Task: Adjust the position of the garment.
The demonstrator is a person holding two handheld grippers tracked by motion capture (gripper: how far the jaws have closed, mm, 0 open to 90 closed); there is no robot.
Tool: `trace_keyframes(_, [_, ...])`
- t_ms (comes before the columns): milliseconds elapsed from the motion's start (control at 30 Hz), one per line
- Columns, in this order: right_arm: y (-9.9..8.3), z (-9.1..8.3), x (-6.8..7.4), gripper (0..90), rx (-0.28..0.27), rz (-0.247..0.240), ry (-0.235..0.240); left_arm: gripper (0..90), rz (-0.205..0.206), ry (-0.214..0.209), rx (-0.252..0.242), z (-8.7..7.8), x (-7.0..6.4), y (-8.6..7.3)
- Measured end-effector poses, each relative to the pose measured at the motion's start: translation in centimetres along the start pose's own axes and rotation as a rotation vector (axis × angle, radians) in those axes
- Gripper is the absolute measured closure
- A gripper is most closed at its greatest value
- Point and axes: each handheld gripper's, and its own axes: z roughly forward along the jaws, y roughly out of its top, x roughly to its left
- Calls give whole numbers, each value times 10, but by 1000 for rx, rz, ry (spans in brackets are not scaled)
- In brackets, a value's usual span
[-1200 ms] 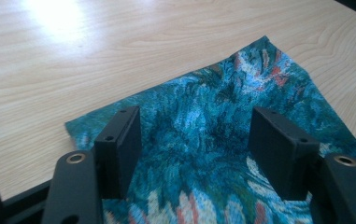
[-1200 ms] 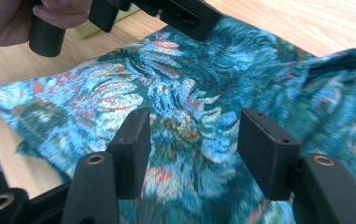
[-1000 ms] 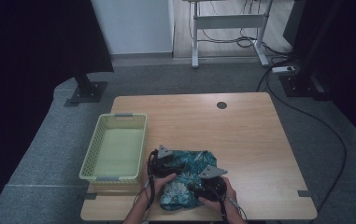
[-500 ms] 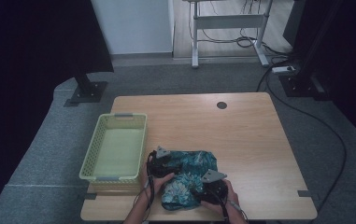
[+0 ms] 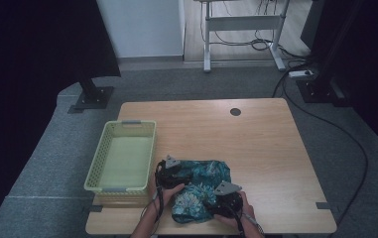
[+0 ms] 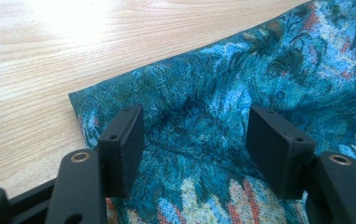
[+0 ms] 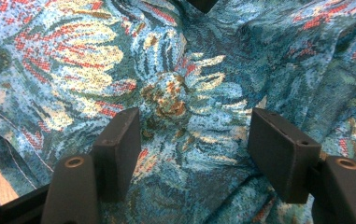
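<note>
In front of me the light wooden surface, with a small round dark hole near its far edge, carries two things: a pale green plastic lattice basket at my left edge, and just beside it a crumpled teal floral-patterned cloth lying near my edge.

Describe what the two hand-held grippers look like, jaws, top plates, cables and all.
Both are black. The left hand-held gripper and right hand-held gripper each end in two flat, rectangular matte black jaws with small screw holes, mounted on arms with brass-coloured rivets. In the high view each carries a grey three-cornered plate on top, and a thin cable trails back along the left forearm.
</note>
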Motion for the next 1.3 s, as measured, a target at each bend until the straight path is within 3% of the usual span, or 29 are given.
trace_keyframes(400, [-4, -4, -4, 346, -2, 14, -20, 371, 37, 28, 12, 8, -11, 6])
trace_keyframes(1300, [-27, -29, -21, 346, -16, 52, -64, 385, 87, -25, 4, 29, -40, 15])
